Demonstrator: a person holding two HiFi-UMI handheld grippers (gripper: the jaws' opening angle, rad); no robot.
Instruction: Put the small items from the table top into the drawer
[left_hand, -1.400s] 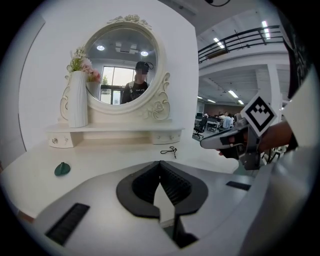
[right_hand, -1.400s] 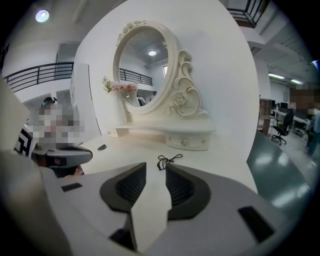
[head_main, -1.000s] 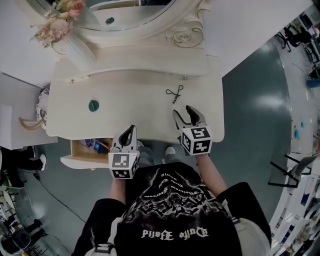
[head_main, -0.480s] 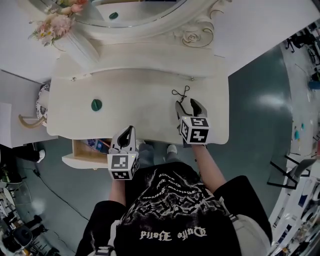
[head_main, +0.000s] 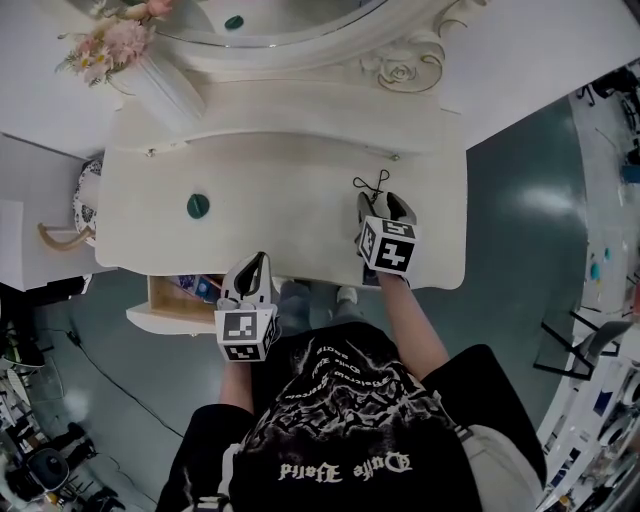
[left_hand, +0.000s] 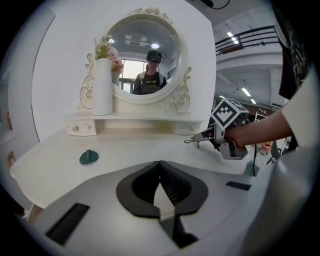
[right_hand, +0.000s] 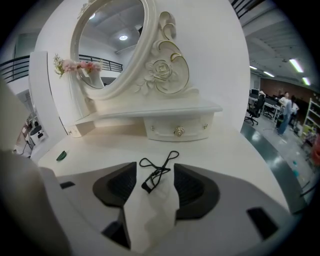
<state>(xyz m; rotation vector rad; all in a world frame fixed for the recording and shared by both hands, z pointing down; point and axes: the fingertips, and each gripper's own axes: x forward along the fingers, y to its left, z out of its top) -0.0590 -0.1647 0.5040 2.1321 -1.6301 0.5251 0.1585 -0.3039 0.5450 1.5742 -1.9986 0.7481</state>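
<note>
While right gripper (head_main: 383, 203) hovers low over table top (head_main: 290, 215), jaws just opened wide, one black eyelash curler (head_main: 370, 183) lies between tips, ungripped. Left gripper (head_main: 258, 265): jaws together, empty, beside one open drawer (head_main: 165, 300). One green round item (head_main: 198, 206) lies on table, well apart from curler. Shirt lettering (head_main: 345, 466) upside down, probably too blurred to read.

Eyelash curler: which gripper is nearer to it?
Right. The right gripper, jaws just opened wider, straddles the eyelash curler; the left gripper, shut, sits at the front edge of the table, well left of it.
</note>
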